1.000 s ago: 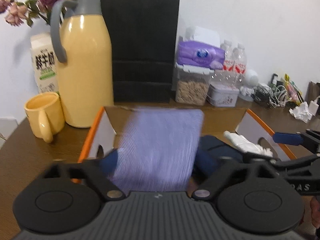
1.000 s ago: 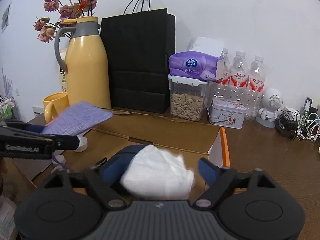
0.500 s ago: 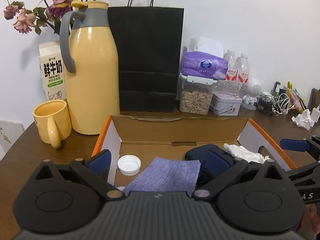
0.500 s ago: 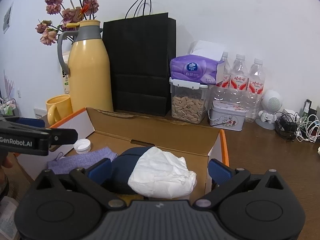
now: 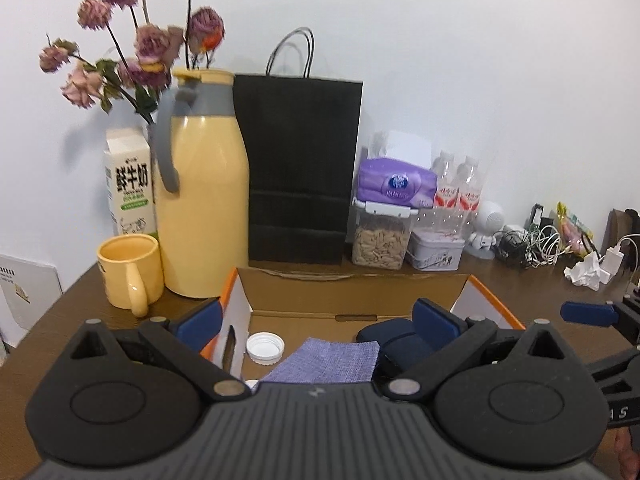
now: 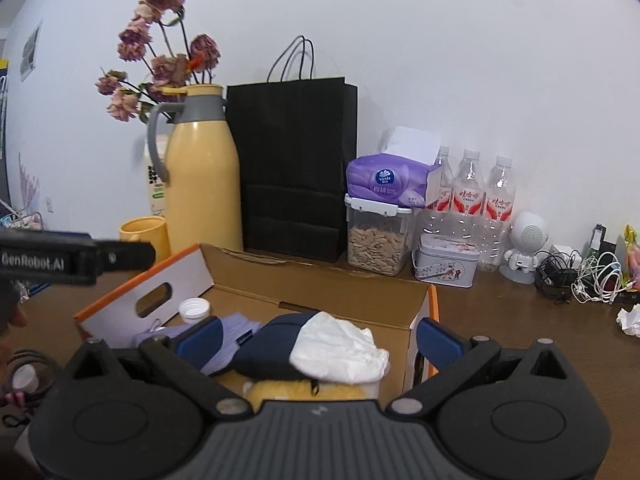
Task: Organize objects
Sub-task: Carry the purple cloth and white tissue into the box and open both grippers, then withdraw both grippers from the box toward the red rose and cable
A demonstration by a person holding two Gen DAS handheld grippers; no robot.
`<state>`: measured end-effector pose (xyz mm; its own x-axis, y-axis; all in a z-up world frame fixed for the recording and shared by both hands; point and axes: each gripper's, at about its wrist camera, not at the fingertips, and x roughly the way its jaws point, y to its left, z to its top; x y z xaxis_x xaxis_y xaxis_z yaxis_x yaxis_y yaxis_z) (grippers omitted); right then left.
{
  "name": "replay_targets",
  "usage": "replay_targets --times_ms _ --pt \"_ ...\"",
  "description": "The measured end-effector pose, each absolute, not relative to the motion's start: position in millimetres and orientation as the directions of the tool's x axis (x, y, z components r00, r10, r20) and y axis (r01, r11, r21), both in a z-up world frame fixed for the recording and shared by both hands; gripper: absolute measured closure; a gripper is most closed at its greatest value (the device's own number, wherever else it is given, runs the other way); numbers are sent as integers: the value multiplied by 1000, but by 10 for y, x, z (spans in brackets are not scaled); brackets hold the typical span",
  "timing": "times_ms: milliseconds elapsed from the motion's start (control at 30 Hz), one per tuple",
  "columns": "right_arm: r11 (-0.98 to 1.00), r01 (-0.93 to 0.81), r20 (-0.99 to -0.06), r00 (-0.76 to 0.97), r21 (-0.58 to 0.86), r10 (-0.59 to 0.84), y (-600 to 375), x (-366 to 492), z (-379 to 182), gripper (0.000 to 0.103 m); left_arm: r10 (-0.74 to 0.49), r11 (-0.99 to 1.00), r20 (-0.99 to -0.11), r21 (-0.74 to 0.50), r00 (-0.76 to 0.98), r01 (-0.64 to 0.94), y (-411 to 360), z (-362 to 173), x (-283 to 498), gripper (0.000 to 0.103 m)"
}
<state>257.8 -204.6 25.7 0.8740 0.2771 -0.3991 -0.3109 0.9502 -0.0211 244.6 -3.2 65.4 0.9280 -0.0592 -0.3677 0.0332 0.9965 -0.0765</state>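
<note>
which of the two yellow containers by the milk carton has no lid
The short yellow mug, open on top, in front of the carton. The tall yellow jug beside it has a grey collar and closed lid.

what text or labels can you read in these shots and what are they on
"鲜牛奶" on the milk carton; its smaller print is too small to read.
"GenRobot.AI" on the left tongs.
"A S", the end of a cut-off word, on the right tongs.
Tissue pack: round blue logo, wording blurred.
Water bottles: red labels, characters too small.
</note>
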Motion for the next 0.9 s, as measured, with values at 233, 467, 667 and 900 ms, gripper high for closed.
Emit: replay_targets --times_ms 233,467,667,900 --pt "952 -307 -404 870 6 283 -2176 2140 215 0 -29 999 -357 -43 934 14 80 706 2046 0" --pt "959 -283 -453 852 21 262 -2311 1822 36 0 37 998 -399 -32 916 -54 330 603 1731 0" --pt "961 -275 -500 828 35 255 -2335 1630 -159 0 104 992 -445 -20 889 -126 594 451 1475 0" --pt "960 -277 -551 796 37 251 -2283 1512 -363 0 146 985 -524 -2 839 -173 820 173 1274 0"
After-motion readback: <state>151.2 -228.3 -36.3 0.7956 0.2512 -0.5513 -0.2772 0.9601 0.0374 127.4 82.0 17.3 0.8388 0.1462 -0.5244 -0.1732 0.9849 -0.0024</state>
